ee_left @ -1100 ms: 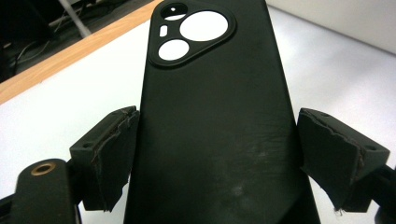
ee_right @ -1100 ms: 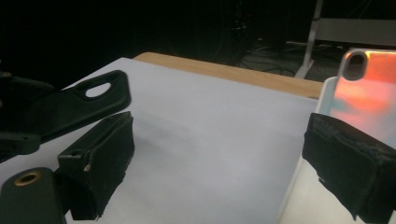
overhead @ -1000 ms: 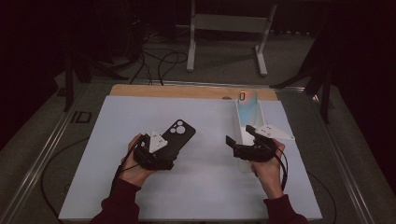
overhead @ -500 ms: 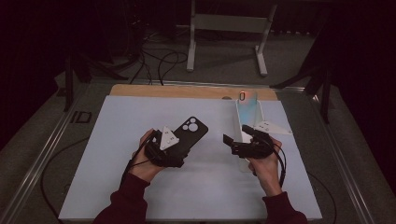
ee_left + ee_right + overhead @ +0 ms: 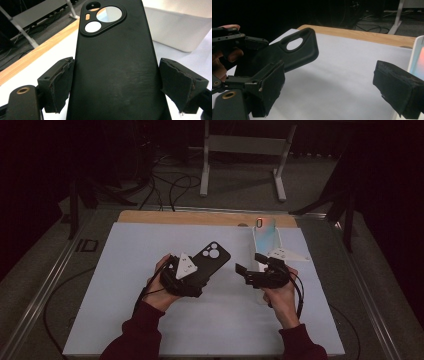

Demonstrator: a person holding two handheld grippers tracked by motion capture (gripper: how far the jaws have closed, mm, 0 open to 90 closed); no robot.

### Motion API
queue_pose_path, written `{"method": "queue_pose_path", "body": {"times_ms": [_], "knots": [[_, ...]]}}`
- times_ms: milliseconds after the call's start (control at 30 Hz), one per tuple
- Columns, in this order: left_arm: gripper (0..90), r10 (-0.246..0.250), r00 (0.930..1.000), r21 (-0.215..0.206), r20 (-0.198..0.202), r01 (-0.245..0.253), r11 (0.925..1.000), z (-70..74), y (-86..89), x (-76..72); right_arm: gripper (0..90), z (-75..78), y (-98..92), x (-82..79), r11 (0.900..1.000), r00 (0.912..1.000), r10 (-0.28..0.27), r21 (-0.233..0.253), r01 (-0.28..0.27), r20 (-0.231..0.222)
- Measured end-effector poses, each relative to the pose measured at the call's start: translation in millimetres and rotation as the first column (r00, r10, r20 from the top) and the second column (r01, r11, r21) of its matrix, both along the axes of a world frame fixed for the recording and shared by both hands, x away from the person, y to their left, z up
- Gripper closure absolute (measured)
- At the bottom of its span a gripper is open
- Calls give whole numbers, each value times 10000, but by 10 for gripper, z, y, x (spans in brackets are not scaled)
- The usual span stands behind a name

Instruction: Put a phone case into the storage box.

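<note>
With the left gripper [image 5: 197, 279] clamped on the black phone case [image 5: 210, 261], keep it level; bring the right gripper [image 5: 250, 270], fingers spread and empty, toward the phone [image 5: 264, 240] on the counter [image 5: 125, 270].

This looks like a lab or test room, though the dim light hides much of it. A table [image 5: 150, 320] under a white sheet stands on grey carpet, with loose cables [image 5: 170, 185] and a metal stand [image 5: 240, 150] beyond its far edge.
</note>
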State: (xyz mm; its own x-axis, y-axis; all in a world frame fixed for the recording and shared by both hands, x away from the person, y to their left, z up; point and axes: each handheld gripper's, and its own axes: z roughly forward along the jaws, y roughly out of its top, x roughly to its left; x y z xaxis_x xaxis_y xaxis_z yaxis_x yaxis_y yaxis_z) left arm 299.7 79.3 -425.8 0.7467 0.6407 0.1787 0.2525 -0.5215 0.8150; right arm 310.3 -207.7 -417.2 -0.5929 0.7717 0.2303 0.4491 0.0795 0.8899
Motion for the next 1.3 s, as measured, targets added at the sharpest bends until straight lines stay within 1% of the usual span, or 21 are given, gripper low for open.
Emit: {"method": "queue_pose_path", "body": {"times_ms": [167, 233, 467, 500, 533, 600, 700, 800, 867, 933, 967, 1067, 1100, 1133, 1167, 1200, 1233, 1300], "knots": [[156, -40, 10000, 19, 11, 40, 10000, 12, -28, 8, 100, 10, 20, 8, 9999, 9999, 109, 91, -109, -6], [156, -91, 10000, -43, 3, 91, 9999, 18, -41, 8, 98, 17, 32, 9, 9997, 9998, 178, 147, -178, -23], [156, -432, 9990, -79, 127, 433, 9990, 36, -93, 6, 101, 28, 79, 17, 9995, 9995, 304, 126, -303, -87], [156, -532, 9985, -143, 130, 534, 9985, 37, -110, 11, 109, 28, 97, 22, 9992, 9991, 381, 150, -379, -165], [155, -563, 9983, -118, 147, 564, 9983, 38, -117, 13, 112, 29, 104, 24, 9990, 9990, 407, 169, -404, -192], [155, -628, 9978, -223, 193, 632, 9978, 40, -133, 9, 114, 31, 120, 26, 9988, 9987, 455, 171, -451, -219], [156, -757, 9968, -268, 261, 764, 9967, 54, -159, -5, 123, 39, 135, 29, 9979, 9979, 567, 331, -557, -319], [155, -893, 9955, -421, 331, 906, 9950, 65, -190, -22, 130, 35, 155, 33, 9973, 9971, 636, 399, -619, -422], [155, -893, 9955, -421, 331, 906, 9950, 65, -190, -22, 130, 31, 161, 36, 9966, 9964, 712, 460, -691, -456], [155, -1050, 9935, -523, 451, 1073, 9929, 77, -238, -39, 141, 26, 189, 39, 9955, 9950, 825, 506, -797, -565], [155, -1050, 9935, -523, 451, 1073, 9929, 77, -238, -39, 141, 26, 189, 39, 9955, 9950, 825, 506, -797, -565], [155, -1171, 9920, -625, 477, 1200, 9908, 83, -264, -47, 158, 28, 205, 41, 9936, 9930, 960, 660, -915, -687], [155, -1253, 9909, -679, 498, 1285, 9894, 84, -274, -52, 183, 23, 206, 48, 9906, 9906, 1131, 859, -1064, -768], [155, -1302, 9901, -696, 529, 1337, 9886, 83, -287, -57, 198, 23, 210, 49, 9898, 9899, 1155, 931, -1077, -822], [155, -1311, 9899, -663, 541, 1346, 9887, 84, -301, -60, 207, 24, 218, 47, 9902, 9899, 1129, 920, -1050, -857], [155, -1333, 9896, -694, 540, 1369, 9882, 83, -311, -60, 238, 23, 225, 47, 9901, 9893, 1166, 881, -1089, -877], [155, -1356, 9893, -726, 543, 1394, 9876, 84, -320, -60, 238, 23, 225, 47, 9901, 9893, 1166, 881, -1089, -877], [155, -1378, 9890, -682, 541, 1413, 9876, 82, -341, -63, 287, 19, 248, 39, 9870, 9866, 1347, 1008, -1253, -921]]}}
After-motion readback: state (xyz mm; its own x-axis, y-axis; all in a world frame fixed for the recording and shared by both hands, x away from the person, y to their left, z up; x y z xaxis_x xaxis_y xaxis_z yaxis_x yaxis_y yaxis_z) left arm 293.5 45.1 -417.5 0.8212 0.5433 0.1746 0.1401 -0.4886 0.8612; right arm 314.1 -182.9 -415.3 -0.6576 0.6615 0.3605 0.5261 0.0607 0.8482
